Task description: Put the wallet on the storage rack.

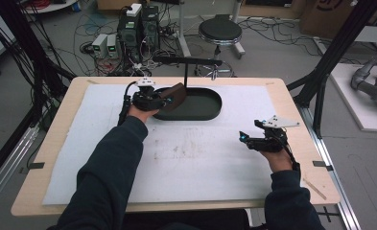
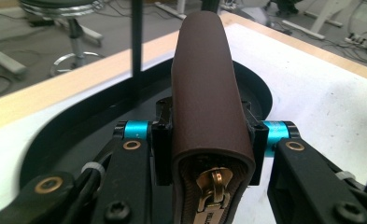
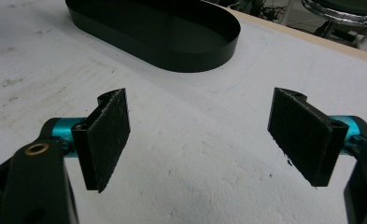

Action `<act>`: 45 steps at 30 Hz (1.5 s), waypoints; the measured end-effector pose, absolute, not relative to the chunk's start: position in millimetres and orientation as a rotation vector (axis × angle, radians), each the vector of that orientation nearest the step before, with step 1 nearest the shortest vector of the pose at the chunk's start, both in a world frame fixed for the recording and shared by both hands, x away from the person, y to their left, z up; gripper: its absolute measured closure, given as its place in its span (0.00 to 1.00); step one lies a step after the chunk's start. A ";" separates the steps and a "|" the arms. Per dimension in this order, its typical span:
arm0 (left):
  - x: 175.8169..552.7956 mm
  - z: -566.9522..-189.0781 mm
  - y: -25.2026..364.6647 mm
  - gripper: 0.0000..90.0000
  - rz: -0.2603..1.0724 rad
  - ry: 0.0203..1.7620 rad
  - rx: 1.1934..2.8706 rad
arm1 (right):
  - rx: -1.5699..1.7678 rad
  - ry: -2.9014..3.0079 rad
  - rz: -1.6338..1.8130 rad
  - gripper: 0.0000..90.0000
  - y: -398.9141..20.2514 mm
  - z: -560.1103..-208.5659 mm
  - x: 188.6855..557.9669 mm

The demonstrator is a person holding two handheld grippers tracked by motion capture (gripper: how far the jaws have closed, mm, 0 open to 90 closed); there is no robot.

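The left tongs point(image 2: 204, 135) clamp a brown leather pouch point(image 2: 209, 93) from both sides, the pads pressed flat against its flanks; in the left gripper view the pouch stands on edge between the jaws, its brass zipper pull point(image 2: 214, 184) at the near end and its rounded back reaching away over the black oval tray point(image 2: 55, 140); in the high view the pouch point(image 1: 175, 95) is held above the tray's left end point(image 1: 210, 112), clear of the tabletop. The right tongs point(image 3: 200, 135) stand wide with nothing between the pads; they hover low over the white mat point(image 3: 195, 177), well apart from the pouch, with the tray point(image 3: 172, 56) lying farther off ahead of them. In the high view the right tongs point(image 1: 246, 139) sit at the mat's right side. The white mat point(image 1: 200, 158), faintly stained in the middle, covers most of the pale wooden tabletop point(image 1: 61, 158); a thin black stand point(image 1: 186, 72) rises behind the tray; beyond it lie a round stool point(image 1: 219, 31), computer towers point(image 1: 138, 28) and loose cables point(image 1: 95, 28) on the grey floor.
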State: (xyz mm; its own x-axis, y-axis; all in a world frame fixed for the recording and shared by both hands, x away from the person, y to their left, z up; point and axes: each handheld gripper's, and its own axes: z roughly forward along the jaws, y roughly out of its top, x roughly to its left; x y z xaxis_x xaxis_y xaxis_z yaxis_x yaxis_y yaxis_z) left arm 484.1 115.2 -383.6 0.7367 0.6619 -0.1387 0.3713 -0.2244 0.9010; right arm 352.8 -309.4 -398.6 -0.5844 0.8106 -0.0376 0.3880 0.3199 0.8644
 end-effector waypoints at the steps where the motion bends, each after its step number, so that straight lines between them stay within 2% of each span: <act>1: 488.7 -387.8 107.8 0.71 0.315 0.803 1.853 | 1.055 2.120 1.197 0.24 -309.7 -398.5 352.9; 13: 513.5 -417.7 91.3 0.71 0.238 0.878 1.898 | 1.053 2.119 1.197 0.24 -309.5 -398.4 351.4; 16: 515.2 -420.9 92.0 0.69 0.257 0.900 1.905 | 1.053 2.121 1.198 0.24 -310.5 -398.9 351.6; 19: 515.3 -418.0 94.9 0.55 0.335 0.941 1.916 | 1.059 2.121 1.197 0.24 -311.3 -399.3 351.6; 21: 515.1 -414.9 99.3 0.50 0.378 0.955 1.924 | 1.051 2.124 1.197 0.24 -311.1 -399.4 351.6; 27: 511.9 -402.5 118.1 0.45 0.419 0.995 1.886 | 1.046 2.133 1.191 0.24 -309.0 -399.6 351.0; 33: 488.5 -390.3 135.1 0.43 0.402 0.961 1.805 | 1.043 2.145 1.192 0.24 -307.3 -400.7 351.3; 40: 448.5 -384.3 157.1 0.24 0.445 0.909 1.718 | 1.018 2.170 1.167 0.24 -302.8 -403.6 353.1; 45: 423.5 -389.9 177.4 0.23 0.489 0.926 1.698 | 1.014 2.181 1.165 0.24 -301.4 -404.7 353.7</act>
